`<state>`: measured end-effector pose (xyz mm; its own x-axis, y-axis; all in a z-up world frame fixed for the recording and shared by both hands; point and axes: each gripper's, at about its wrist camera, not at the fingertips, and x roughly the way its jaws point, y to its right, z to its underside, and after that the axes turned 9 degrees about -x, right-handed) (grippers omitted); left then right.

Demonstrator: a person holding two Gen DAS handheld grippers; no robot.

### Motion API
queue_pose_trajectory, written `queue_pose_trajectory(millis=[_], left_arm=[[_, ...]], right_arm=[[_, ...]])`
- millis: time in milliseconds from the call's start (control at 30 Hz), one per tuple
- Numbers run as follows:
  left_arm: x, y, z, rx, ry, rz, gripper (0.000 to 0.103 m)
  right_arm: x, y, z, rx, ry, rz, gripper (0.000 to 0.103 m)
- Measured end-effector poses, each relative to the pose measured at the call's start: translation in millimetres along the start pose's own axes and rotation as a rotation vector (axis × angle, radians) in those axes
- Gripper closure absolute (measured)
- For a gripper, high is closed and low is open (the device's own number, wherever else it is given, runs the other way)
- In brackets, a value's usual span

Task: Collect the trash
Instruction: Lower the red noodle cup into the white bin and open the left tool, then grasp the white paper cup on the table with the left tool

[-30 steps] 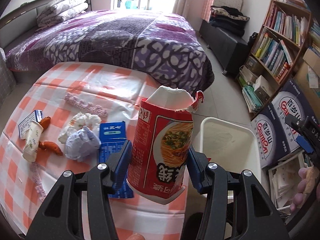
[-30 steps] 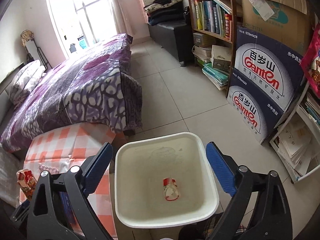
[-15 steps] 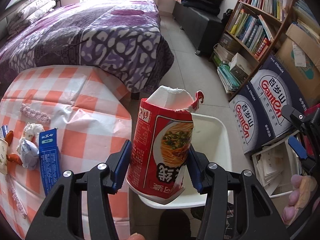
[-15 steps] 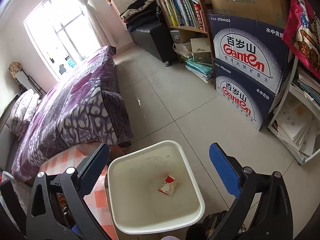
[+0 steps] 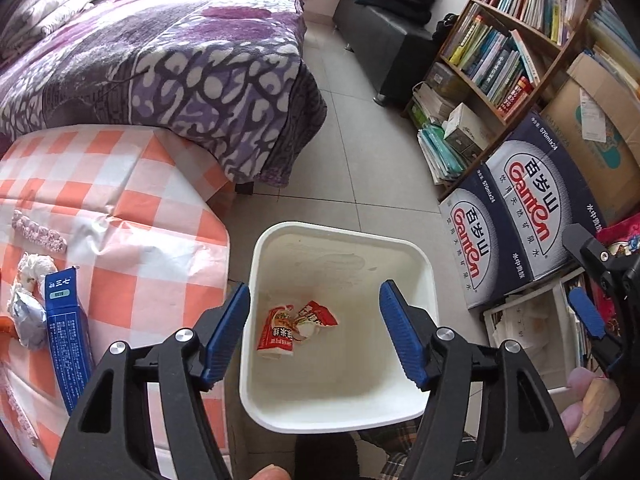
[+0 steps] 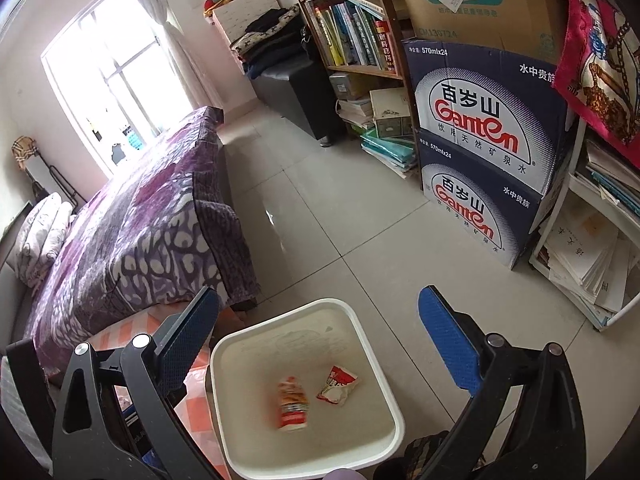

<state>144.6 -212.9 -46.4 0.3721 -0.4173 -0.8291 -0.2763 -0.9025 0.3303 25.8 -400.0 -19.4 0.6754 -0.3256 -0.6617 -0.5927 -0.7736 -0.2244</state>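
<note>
Left wrist view: the left gripper hangs over a white bin on the tiled floor, its blue-padded jaws spread wide with nothing between them. At the bottom of the bin lie the red noodle cup on its side and, touching it, a torn red wrapper. Just beside the bin's left edge stands a table under an orange-and-white checked cloth — its right edge almost meets the bin's rim. Near the table's left edge lie a blue box, a crumpled foil ball touching it, and a wad of white tissue just behind the ball. Behind the table is a bed with a purple patterned cover. Along the right side of the room stand a bookshelf packed with books and two stacked dark blue water cartons; the right gripper shows at the far right edge of this view, well apart from the bin. In the right wrist view the right gripper also points down toward the bin with its jaws released and empty — the cup and the wrapper lie a little apart there on the bin's floor. A bright window lights the far wall, and a brown cardboard box sits on top of the water cartons.
</note>
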Motion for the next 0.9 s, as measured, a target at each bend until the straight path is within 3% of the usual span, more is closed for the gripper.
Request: queue_pose_trajectory(millis=[433,767,900], left_arm=[[-24,-82,20,-0.004,0.082,-0.159,0.031],[-56,-186,26,-0.131,0.124,-0.267,0.027],[-66,-231,23,-0.188,0.137,-0.367,0.026]], right_arm=[[-7,-94,25,-0.225,0.086,0.025,0.007],[9,-180,65,-0.438,0.018,-0.032,0.007],[7,-208,80,-0.519,0.031,-0.054,0.007]])
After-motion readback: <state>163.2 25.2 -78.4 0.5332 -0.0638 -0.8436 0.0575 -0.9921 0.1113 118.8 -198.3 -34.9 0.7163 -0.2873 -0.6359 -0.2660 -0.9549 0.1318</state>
